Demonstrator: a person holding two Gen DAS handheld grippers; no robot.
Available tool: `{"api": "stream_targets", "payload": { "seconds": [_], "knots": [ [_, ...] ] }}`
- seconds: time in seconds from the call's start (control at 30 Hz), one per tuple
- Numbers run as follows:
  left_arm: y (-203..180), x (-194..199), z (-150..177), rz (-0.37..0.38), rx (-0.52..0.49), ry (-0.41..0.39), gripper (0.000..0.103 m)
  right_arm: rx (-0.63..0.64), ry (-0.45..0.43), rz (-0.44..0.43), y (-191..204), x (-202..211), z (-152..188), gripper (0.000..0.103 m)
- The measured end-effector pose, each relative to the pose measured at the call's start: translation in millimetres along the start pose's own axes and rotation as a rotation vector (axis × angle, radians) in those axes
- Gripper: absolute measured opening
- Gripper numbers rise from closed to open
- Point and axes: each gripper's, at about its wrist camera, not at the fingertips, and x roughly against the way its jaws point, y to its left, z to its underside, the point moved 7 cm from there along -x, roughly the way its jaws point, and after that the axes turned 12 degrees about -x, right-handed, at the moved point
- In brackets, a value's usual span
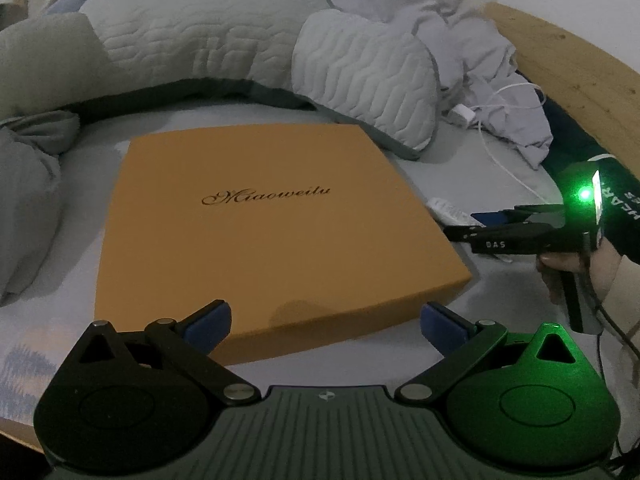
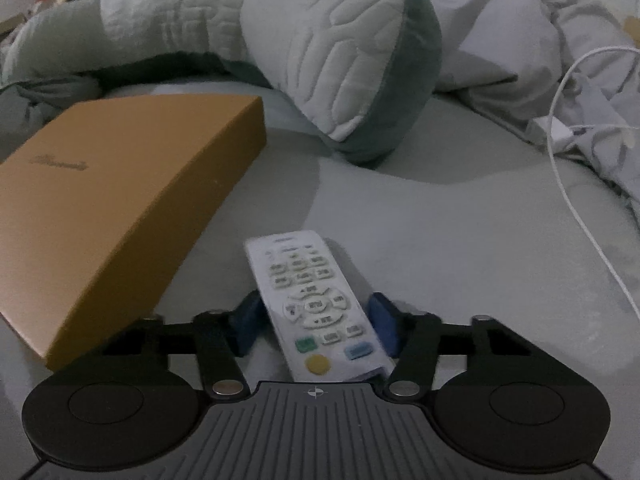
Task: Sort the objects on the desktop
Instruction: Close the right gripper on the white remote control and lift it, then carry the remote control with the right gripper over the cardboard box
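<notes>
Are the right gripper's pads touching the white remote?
Touching. The right wrist view shows the right gripper with both blue pads against the sides of the white remote.

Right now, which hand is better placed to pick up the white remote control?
Right. The right tool already straddles the white remote control, a blue pad at each side. The left tool hangs open over the near edge of the orange box, away from the remote.

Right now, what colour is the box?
Orange-tan box with dark script lettering; the left wrist view shows it best.
</notes>
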Motion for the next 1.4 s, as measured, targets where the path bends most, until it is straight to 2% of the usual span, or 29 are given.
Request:
{"api": "stream_targets", "payload": {
  "seconds": [0.17, 0.63, 0.8, 1.13, 1.4],
  "knots": [
    [-1, 9, 2, -0.006, -0.004, -0.011, 0.103, -0.061, -0.014, 0.013, 5, 7, 6, 0.05],
    [-2, 49, -1, -0.026, 0.0, -0.051, 0.103, -0.166, -0.087, 0.056, 20, 56, 33, 0.047],
    [-10, 75, -6, -0.07, -0.031, -0.114, 0.103, -0.181, -0.141, 0.057, 28, 98, 28, 0.047],
    [-27, 137, -15, -0.049, -0.031, -0.206, 0.103, -0.177, -0.272, 0.083, 53, 217, 9, 0.047],
    [-28, 196, -23, -0.053, -0.013, -0.296, 0.103, -0.166, -0.34, 0.029, 90, 300, 0, 0.047]
  ]
}}
